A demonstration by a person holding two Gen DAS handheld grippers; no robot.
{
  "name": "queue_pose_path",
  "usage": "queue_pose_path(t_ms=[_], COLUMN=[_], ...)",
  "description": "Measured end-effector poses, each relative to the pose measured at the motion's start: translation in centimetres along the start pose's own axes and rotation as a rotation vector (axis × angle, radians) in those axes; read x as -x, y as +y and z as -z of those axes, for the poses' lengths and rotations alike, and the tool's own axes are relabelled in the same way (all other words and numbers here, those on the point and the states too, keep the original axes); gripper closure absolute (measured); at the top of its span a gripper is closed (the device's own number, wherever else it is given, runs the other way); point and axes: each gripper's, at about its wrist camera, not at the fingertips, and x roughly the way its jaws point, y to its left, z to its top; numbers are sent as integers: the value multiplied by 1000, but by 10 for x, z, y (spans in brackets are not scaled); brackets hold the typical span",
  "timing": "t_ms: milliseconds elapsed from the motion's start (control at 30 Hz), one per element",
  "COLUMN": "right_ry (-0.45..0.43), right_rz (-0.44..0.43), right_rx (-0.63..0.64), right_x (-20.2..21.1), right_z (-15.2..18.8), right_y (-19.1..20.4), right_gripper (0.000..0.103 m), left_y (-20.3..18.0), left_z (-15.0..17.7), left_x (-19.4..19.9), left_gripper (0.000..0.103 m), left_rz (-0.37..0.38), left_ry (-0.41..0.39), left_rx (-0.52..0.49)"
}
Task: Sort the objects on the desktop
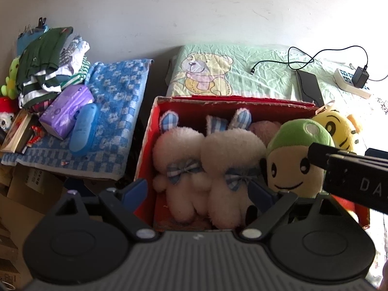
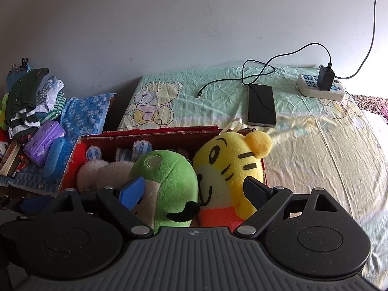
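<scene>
Both of my grippers hang over the red box (image 1: 145, 150), which sits against the bed (image 2: 315, 157) with its bear-print sheet. My left gripper (image 1: 197, 191) has its jaws spread wide and empty, and between them I see two white bunnies (image 1: 208, 165) lying side by side in the box, blue checked ears up and checked bows at their necks. Just right of them is the green doll (image 1: 293, 160), upright with its smiling face toward me, and behind it the yellow tiger (image 1: 339, 128) at the box's right end. My right gripper (image 2: 196, 191) is also spread; the green doll and the tiger stand between its fingers, but I cannot tell whether either pad touches them. Part of the right gripper's body crosses the left view over the green doll. On the bed past the box lie a phone (image 2: 262, 104), a loose cable (image 2: 242, 80) and a power strip (image 2: 320, 89) with a charger plugged in. To the left, a blue towel (image 1: 116, 111) carries a purple pack (image 1: 65, 109) and a blue case (image 1: 83, 127) beside a pile of clothes (image 1: 43, 65).
</scene>
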Motion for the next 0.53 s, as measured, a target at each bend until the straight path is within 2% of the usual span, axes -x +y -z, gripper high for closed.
queue_pose_path(t_ms=[533], right_ry=[5], right_rz=[-19], right_rx=[-31], right_x=[-4], right_z=[0], right_y=[-4], right_gripper=[11], left_y=[-1], left_z=[-5], left_x=[-12], left_gripper=[15], left_rz=[19], left_ry=[24], left_rx=[-6])
